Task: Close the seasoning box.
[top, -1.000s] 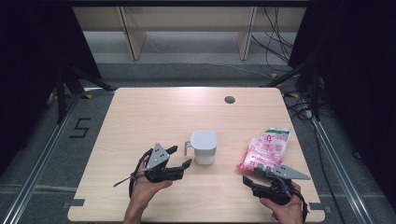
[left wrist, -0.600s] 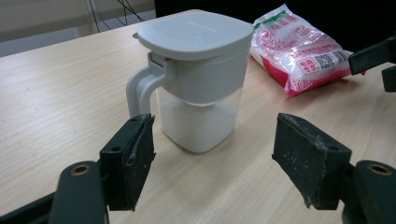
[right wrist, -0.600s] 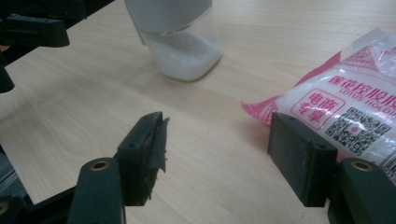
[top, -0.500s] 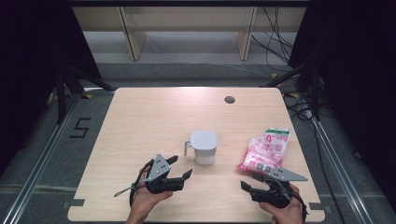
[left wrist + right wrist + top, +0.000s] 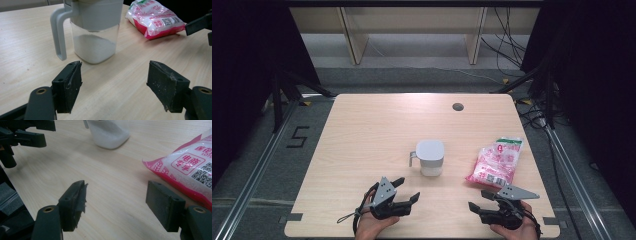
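Pale wood-grain tabletop (image 5: 362, 150) carries two things: a clear plastic jug with a grey lid and grey handle (image 5: 430, 157) near the middle, and a pink-and-white plastic bag of white granules (image 5: 496, 162) to its right, apart from it.

I have the left gripper (image 5: 404, 191) at the near edge, just left of the jug and nearer to me, jaws released with nothing between them. From the left gripper view the jug (image 5: 93, 32) sits straight ahead and slightly left, standing upright, its handle on the left side. It is partly filled with a white powder or grain, roughly the lower part of the clear body.

The right gripper (image 5: 478, 202) is at the near right edge; its jaws have just been opening and stand wide with only bare table between them. The bag (image 5: 190, 167) lies just beyond its right jaw, flat, long axis running from near-left to far-right across the table. It looks sealed and full.

My judgement: the right gripper is much the closer to the bag, the left to the jug, so each would go forward to its own.
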Motion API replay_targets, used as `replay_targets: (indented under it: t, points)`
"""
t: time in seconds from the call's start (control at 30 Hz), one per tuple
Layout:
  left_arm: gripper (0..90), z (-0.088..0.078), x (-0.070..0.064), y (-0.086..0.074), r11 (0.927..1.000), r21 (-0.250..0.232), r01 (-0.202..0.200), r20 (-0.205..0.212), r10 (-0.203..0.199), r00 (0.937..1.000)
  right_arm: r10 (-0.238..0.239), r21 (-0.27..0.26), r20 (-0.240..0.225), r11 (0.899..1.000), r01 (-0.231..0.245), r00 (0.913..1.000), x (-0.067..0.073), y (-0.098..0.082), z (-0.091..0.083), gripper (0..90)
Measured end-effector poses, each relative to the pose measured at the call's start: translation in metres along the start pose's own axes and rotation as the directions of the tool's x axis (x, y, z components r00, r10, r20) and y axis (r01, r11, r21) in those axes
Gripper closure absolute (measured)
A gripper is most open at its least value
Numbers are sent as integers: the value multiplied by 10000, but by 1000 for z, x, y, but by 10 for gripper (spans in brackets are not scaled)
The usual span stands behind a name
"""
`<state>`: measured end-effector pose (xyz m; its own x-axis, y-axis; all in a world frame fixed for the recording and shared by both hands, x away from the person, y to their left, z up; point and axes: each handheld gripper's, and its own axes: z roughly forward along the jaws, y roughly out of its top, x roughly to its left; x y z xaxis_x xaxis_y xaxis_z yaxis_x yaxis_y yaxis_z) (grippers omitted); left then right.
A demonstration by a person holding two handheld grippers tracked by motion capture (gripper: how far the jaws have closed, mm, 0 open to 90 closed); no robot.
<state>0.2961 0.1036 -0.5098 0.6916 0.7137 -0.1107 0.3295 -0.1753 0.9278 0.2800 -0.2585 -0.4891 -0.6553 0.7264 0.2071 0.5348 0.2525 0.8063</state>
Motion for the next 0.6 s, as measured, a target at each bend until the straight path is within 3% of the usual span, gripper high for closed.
replay_targets:
  t: [0.03,0.07,0.1,0.13,0.2,0.23,0.27,0.37,0.4,0.43,0.47,0.5,0.57,0.6]
  points:
    - [269,-2,-1,-2,9999,117,-63,-37,63,10000,235,1,-186,9997,-235,9996,1,-1,0,327]
    - [269,-3,-2,-4,10000,99,11,-50,-10,10000,400,183,-59,9990,-399,9992,3,-2,-1,326]
    - [270,-3,-3,-6,9999,83,71,-1,-71,10000,212,56,-24,9998,-212,9998,2,-2,0,326]
    - [269,-3,-5,-8,9999,73,134,-19,-134,9999,578,437,-100,9974,-573,9983,6,-4,-3,325]
    - [269,-3,-8,-12,9999,64,160,24,-160,9999,14,325,62,9995,-16,10000,3,-5,-1,325]
    - [269,-4,-10,-14,9998,126,168,-26,-167,9999,396,495,-44,9980,-393,9992,7,-6,-4,324]
    - [269,-5,-12,-15,9996,219,194,-41,-193,9998,-76,388,-49,9992,77,10000,5,-7,-3,325]
    - [269,-6,-16,-16,9998,186,61,-87,-59,9999,309,470,-152,9984,-301,9994,10,-9,-4,323]
    - [268,-8,-16,-16,9996,282,-1,-46,2,10000,51,518,-104,9986,-45,9999,8,-9,-5,322]
    - [268,-9,-16,-15,9993,354,-133,-155,139,9998,205,678,-52,9975,-201,9998,10,-10,-6,322]
    - [268,-10,-17,-14,9999,159,-27,-124,29,9999,-65,412,-116,9991,70,9999,8,-11,-3,321]
    - [268,-11,-17,-13,9998,167,-72,-165,74,9998,197,648,-122,9977,-189,9997,11,-11,-6,321]
    - [268,-14,-18,-11,9998,161,-107,-213,110,9997,-126,529,-89,9985,131,9999,11,-12,-7,320]
    - [268,-15,-19,-11,10000,72,18,-187,-17,9998,217,585,-132,9981,-209,9997,13,-13,-7,320]
